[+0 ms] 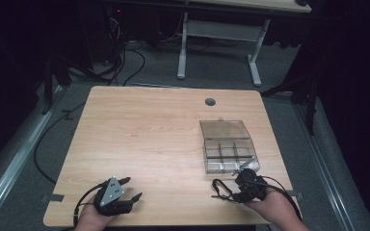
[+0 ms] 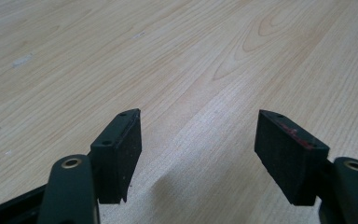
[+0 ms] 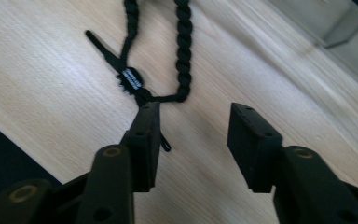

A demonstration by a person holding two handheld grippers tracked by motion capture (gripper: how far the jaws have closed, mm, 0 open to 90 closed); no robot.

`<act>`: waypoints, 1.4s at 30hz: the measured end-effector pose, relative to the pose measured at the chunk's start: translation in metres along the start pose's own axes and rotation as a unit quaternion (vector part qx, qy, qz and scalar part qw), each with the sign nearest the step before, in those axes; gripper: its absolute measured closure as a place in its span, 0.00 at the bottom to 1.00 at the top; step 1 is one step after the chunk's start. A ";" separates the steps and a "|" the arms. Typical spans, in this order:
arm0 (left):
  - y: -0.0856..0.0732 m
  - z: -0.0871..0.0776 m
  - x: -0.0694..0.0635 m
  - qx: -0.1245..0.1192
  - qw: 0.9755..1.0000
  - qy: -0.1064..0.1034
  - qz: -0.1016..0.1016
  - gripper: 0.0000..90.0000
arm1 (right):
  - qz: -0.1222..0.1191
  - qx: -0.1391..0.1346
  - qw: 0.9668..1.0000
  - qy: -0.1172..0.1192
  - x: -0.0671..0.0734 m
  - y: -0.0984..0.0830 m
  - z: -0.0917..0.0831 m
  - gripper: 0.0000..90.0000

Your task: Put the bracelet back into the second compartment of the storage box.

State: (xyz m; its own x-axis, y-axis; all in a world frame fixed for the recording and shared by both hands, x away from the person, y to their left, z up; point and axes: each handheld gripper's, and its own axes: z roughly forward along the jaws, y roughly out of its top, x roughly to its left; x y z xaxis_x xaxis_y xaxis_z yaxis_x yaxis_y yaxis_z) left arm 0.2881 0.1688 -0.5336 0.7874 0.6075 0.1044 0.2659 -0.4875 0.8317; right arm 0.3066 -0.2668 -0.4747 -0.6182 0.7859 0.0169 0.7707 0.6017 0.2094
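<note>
No readable text, cord tag (image 3: 131, 78) illegible

Light wood-grain table (image 1: 144, 139) with a round grommet hole (image 1: 210, 102) near its far edge. On its right half lies a clear compartment box (image 1: 230, 155), lid (image 1: 224, 128) open flat toward the far side. A black braided cord (image 3: 183, 51) lies near the front edge.

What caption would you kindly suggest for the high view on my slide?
Two hand-held grippers, left and right, rest open on a wooden table beside a clear compartment box.
</note>
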 end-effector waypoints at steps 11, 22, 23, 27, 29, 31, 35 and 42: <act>0.000 0.000 0.000 -0.001 1.000 -0.001 0.000 0.36 | -0.043 0.014 0.999 0.005 0.015 0.019 0.011 0.43; 0.000 0.000 0.000 -0.001 1.000 -0.001 -0.001 0.36 | -0.058 0.025 0.998 0.006 0.020 0.029 0.023 0.45; 0.000 0.000 0.000 -0.001 1.000 -0.001 -0.001 0.36 | -0.060 0.023 0.998 0.006 0.020 0.029 0.024 0.48; 0.000 0.000 0.000 0.000 1.000 -0.001 -0.001 0.36 | -0.061 0.022 0.998 0.002 0.020 0.031 0.023 0.56; 0.000 0.000 0.000 0.000 1.000 -0.001 -0.001 0.36 | -0.061 0.020 0.998 -0.004 0.020 0.032 0.023 0.62; 0.000 0.000 0.000 0.000 1.000 -0.001 -0.001 0.36 | -0.063 0.020 0.998 -0.006 0.019 0.033 0.023 0.68; 0.000 0.000 0.000 -0.001 1.000 -0.001 -0.001 0.36 | -0.062 0.019 0.998 -0.005 0.020 0.033 0.022 0.79; 0.000 0.000 0.000 -0.001 1.000 -0.002 -0.001 0.36 | -0.058 0.027 0.998 -0.006 0.021 0.035 0.022 0.81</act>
State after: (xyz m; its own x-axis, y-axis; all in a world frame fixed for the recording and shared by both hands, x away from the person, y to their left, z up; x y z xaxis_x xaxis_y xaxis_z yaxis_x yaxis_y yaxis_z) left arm 0.2879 0.1691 -0.5336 0.7889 0.6061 0.1015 0.2662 -0.4859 0.8325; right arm 0.3240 -0.2256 -0.4889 -0.7026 0.7114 -0.0158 0.7009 0.6958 0.1570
